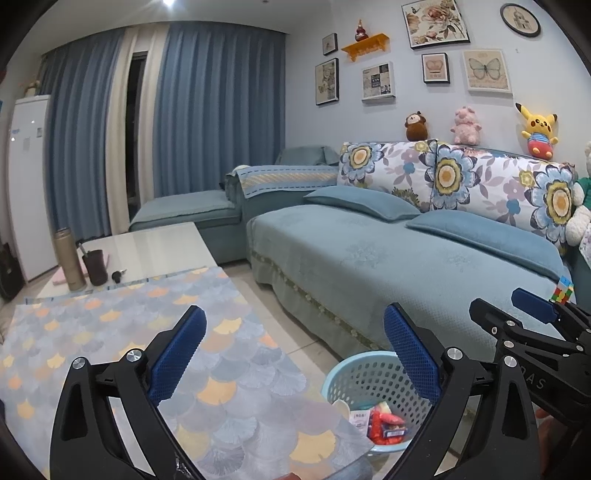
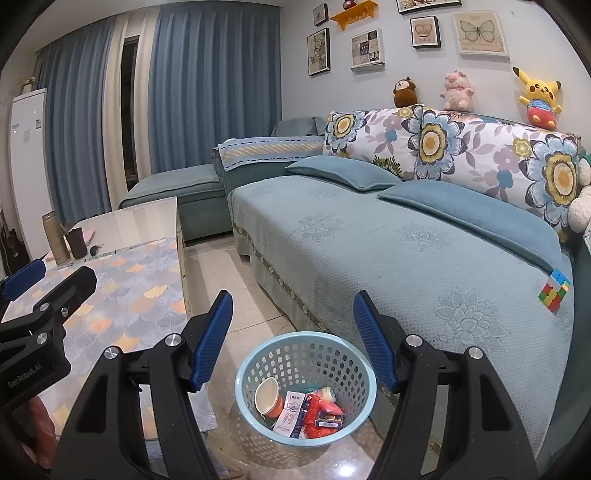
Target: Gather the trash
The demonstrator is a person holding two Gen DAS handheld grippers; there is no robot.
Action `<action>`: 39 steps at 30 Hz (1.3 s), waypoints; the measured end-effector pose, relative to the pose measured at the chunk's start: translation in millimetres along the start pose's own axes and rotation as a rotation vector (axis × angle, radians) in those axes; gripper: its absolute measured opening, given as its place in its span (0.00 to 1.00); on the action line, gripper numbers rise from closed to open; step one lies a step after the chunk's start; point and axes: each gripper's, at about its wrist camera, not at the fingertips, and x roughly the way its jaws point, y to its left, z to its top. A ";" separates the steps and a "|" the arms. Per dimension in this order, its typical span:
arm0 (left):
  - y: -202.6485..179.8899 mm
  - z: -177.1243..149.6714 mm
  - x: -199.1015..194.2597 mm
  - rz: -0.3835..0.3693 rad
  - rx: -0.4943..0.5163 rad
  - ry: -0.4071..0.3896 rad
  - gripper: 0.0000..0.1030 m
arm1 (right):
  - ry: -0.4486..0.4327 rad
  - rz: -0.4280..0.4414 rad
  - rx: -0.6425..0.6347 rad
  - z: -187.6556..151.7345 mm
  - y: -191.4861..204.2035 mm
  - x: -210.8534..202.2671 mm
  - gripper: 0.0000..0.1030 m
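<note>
Both hand-held grippers, left (image 1: 293, 350) and right (image 2: 291, 334), gape released and empty. Below and just ahead of the right one, the blue basket (image 2: 258, 356) stands on the floor between bench (image 2: 122, 291) and sofa (image 2: 369, 236), holding a paper cup (image 2: 267, 397) and wrappers (image 2: 321, 413); the right is nearer.

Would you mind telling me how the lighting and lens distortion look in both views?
Left wrist view: ceiling light flares at the top edge, dark fisheye corners, sofa bowed. Right wrist view: even indoor light, same curved edges, basket sharp.
</note>
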 end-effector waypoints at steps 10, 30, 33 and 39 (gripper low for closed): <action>2.3 2.4 -3.6 0.001 -0.006 -0.002 0.91 | -0.012 0.003 0.006 3.9 -2.6 -7.9 0.62; 10.5 6.4 -2.9 0.059 -0.029 0.015 0.92 | -0.013 -0.001 0.017 4.9 -3.2 -13.2 0.62; 12.4 6.3 -3.7 0.057 -0.032 0.019 0.92 | -0.016 0.002 0.019 5.7 -3.2 -15.8 0.62; 14.1 5.3 -4.2 0.059 -0.031 0.019 0.92 | -0.014 -0.001 0.013 6.6 -3.1 -15.1 0.62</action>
